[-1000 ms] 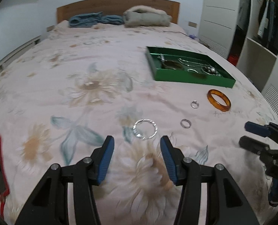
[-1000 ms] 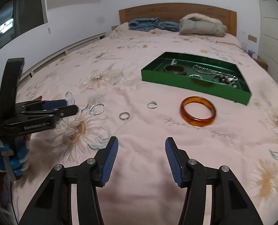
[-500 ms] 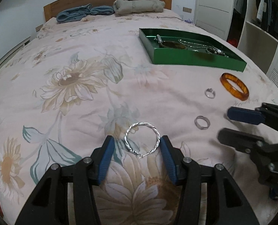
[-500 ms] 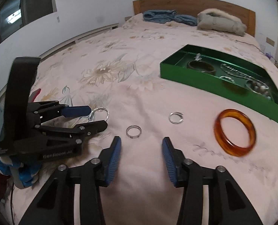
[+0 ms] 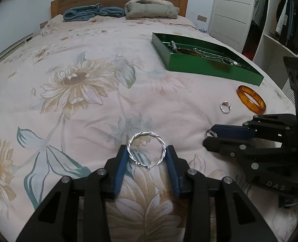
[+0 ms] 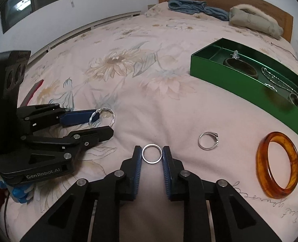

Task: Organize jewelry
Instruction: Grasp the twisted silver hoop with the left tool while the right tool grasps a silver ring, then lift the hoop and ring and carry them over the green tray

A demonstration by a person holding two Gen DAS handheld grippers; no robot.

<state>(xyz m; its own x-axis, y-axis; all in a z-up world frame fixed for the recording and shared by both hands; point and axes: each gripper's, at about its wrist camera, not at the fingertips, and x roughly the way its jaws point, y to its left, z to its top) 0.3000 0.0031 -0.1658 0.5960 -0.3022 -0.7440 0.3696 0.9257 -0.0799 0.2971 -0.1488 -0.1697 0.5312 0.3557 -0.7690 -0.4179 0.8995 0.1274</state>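
Both grippers are set down on the floral bedspread (image 5: 72, 104), each straddling one piece so that the pads can take it across its width. The left gripper (image 5: 147, 159), low centre of its view, has just been closing; its jaws now stand at a middling width with the blue pads against the sides of the twisted silver bangle (image 5: 147, 151), which lies flat between them — pads at the rim, though a firm grip cannot be confirmed. The right gripper (image 6: 152, 157), low centre of its own view, has likewise just been closing to a narrow gap about the plain silver ring (image 6: 152, 153); the pads appear to touch it on both sides. Unclaimed items lie to the right of that view: a ring with a setting (image 6: 208, 141) and, at the right edge, the amber bangle (image 6: 277, 164). The green tray (image 6: 239, 76), upper right, already holds chains and a dark bangle — its near wall must be cleared on any approach. Open bedspread lies between the grippers and the tray, but the two tools sit close together.
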